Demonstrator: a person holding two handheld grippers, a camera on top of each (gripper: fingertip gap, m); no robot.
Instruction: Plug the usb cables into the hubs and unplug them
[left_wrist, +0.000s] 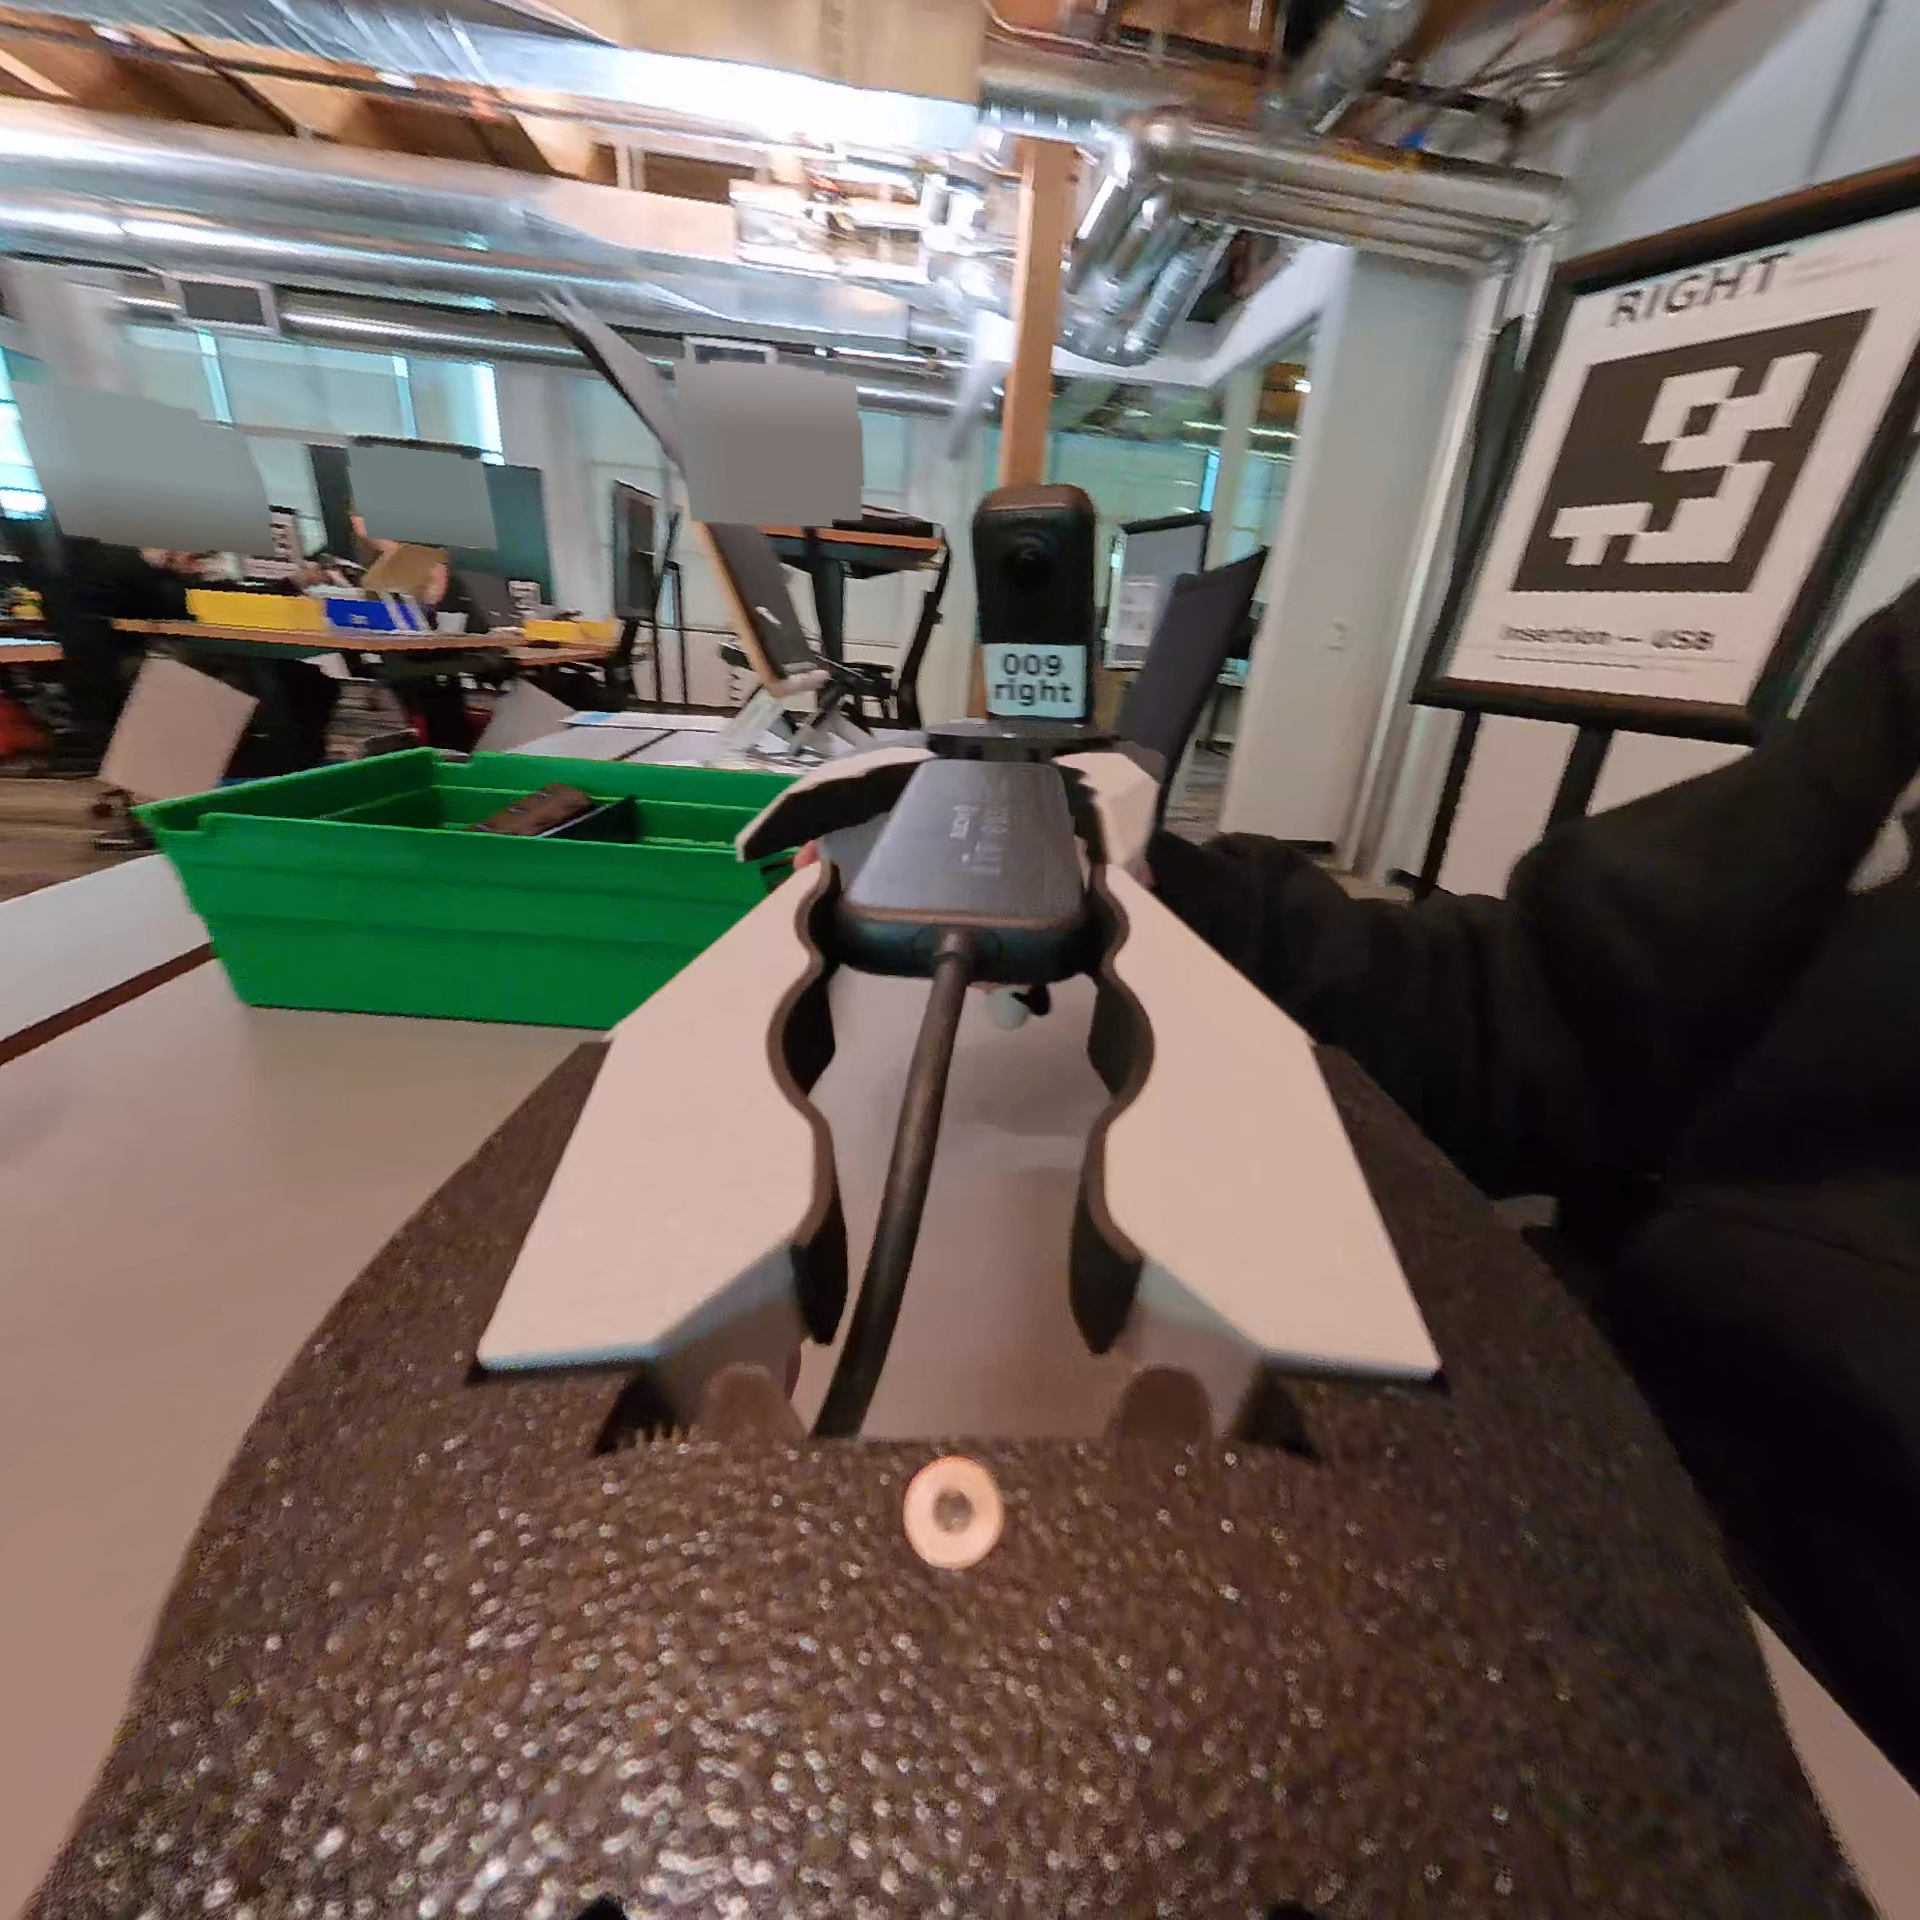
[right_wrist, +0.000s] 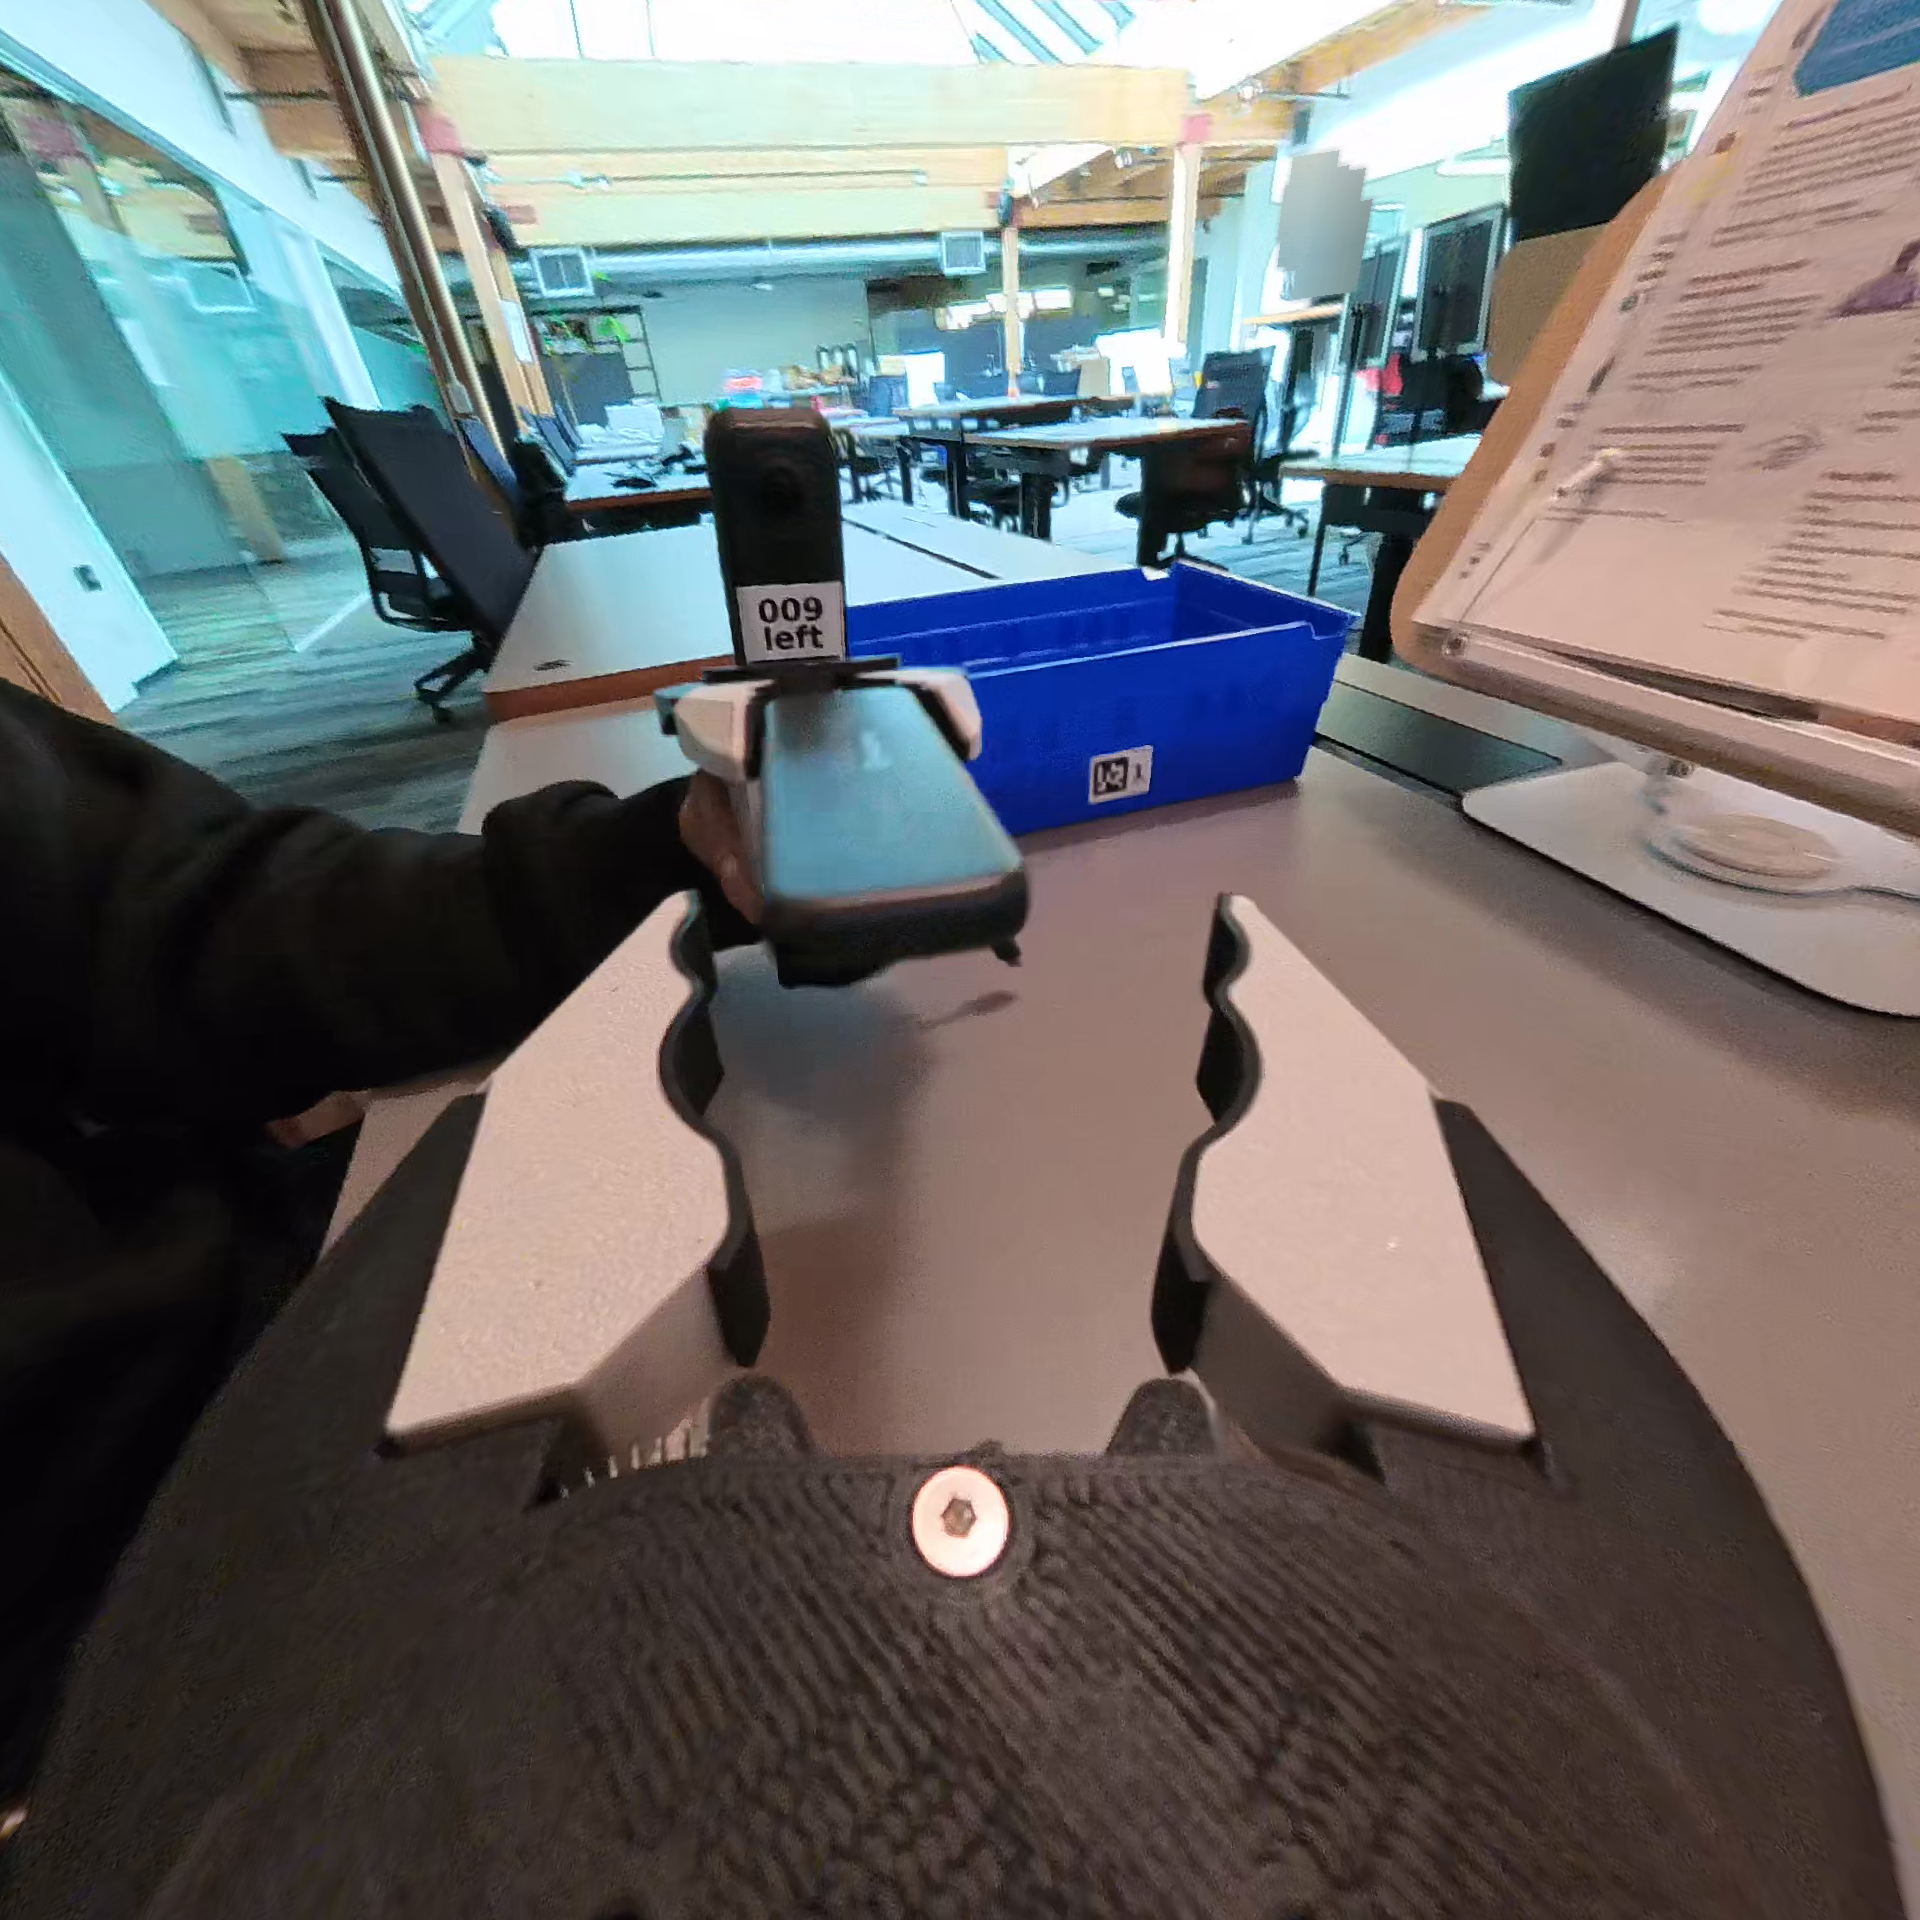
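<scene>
My left gripper is shut on a dark flat USB hub, clamped at the fingertips. The hub's black cable runs back between the fingers towards the camera. In the right wrist view the left gripper holds the hub above the table, its free end pointing at me. My right gripper is open and empty, and the hub's end reaches between its fingertips, nearer the left finger. The right gripper's white fingers show just beyond the hub in the left wrist view. No loose USB cable is in view.
A green bin holding a dark object stands on the grey table to the left. A blue bin stands behind the hub. A tilted document stand is at right. A person's black sleeve reaches in.
</scene>
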